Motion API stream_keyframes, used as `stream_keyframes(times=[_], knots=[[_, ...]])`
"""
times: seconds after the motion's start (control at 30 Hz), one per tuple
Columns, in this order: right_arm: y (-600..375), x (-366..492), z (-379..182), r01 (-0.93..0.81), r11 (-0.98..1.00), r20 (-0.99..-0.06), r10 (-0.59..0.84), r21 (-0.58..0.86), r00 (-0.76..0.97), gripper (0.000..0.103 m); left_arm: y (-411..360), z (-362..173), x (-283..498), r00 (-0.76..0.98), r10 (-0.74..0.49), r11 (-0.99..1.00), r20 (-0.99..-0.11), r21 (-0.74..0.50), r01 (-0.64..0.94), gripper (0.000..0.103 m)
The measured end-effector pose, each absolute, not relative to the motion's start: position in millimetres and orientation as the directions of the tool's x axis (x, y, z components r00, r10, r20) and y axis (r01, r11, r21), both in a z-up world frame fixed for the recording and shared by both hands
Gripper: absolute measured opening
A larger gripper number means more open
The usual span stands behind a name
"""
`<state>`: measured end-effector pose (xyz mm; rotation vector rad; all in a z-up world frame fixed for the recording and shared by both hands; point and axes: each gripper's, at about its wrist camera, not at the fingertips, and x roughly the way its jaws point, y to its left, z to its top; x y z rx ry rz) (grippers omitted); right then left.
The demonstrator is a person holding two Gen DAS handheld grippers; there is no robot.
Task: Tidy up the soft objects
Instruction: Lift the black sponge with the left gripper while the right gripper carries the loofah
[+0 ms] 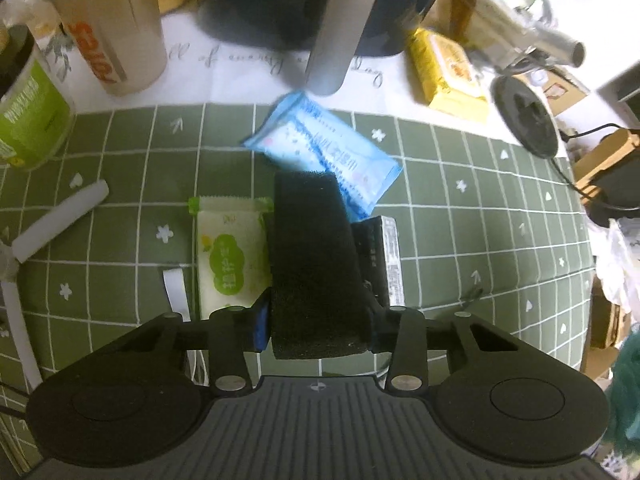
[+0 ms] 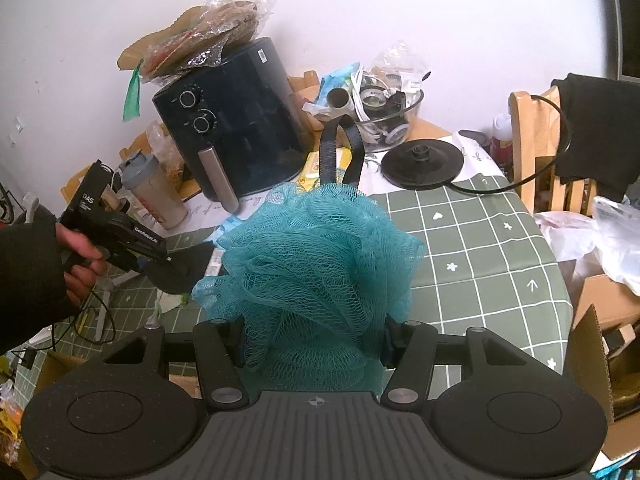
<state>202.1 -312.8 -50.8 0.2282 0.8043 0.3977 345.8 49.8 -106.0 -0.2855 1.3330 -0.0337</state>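
We have the left gripper [image 1: 318,264] pointing steeply down at the green grid tablecloth [image 1: 480,208], jaws partly closed with a black sponge block [image 1: 312,256] between them. The sponge fills the gap and both pads sit against its sides, so we read it as gripped. No earlier view to compare.

Under and around the sponge on the cloth:
- green-and-white tissue pack [image 1: 230,256] just left of it, touching or nearly so
- blue wipes pack [image 1: 320,148] just beyond it, tilted, its near corner hidden by the sponge
- dark box with a white label [image 1: 384,260] just right of it
- white plastic piece [image 1: 60,220] well to the left

Far side: black air fryer [image 1: 288,0], beige shaker cup [image 1: 108,28] far left, yellow pack [image 1: 448,68] far right, black kettle base [image 1: 524,116] right of that.

Right gripper [image 2: 314,304] is held above the table's near edge with a teal mesh bath pouf [image 2: 316,264] between its jaws, about half open, mesh pressed against both fingers, so held. The pouf's black strap loop [image 2: 340,152] sticks up on its far side.

From the right wrist view, the person's left hand [image 2: 78,256] in a dark sleeve holds the left gripper down at the left of the table, near the air fryer.
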Motion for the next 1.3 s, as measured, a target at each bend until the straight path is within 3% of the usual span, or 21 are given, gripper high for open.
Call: stream_keyframes(times=[0.77, 1.3], knots=[[-298.5, 195.2, -27.9, -0.338, 0.875, -0.626, 0.484, 0.346, 0.611, 0.059, 54.0, -29.5, 269.3, 0.481, -0.233, 0.951, -0.845, -0.302, -0.07, 0.041], [-283.2, 166.0, 2.7, -0.412, 0.841, -0.589, 0.541, 0.352, 0.601, 0.059, 58.8, 8.6, 181.7, 0.566, -0.417, 0.859, -0.712, -0.512, -0.011, 0.041]])
